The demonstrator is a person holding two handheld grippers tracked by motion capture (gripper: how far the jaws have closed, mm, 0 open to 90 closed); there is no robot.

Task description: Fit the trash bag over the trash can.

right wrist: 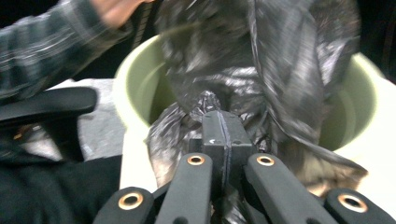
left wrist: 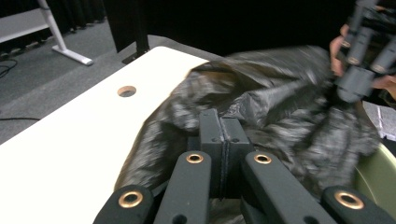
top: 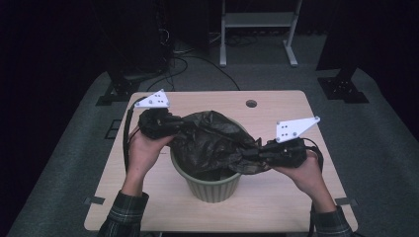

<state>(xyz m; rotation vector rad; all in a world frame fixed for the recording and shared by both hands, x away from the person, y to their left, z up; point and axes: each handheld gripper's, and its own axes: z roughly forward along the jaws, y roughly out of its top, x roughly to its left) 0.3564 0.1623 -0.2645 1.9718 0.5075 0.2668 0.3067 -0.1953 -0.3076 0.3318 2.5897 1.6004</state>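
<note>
Green bin (top: 213, 186) on table (top: 276, 207), crumpled black bag (top: 212, 140) draped inside; left gripper (top: 170, 124) and right gripper (top: 257, 154) both clamp its plastic.

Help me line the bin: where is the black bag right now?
In the high view the black bag is stretched over the green bin mid-table, pinched by the left hand-held gripper and the right hand-held gripper.

One crumpled black plastic bag (top: 212, 140), one ribbed pale green plastic bin (top: 212, 185), one light wooden surface (top: 276, 197) with one round hole (top: 251, 103), and two black two-jaw tools: left (top: 173, 126), right (top: 257, 153).
</note>
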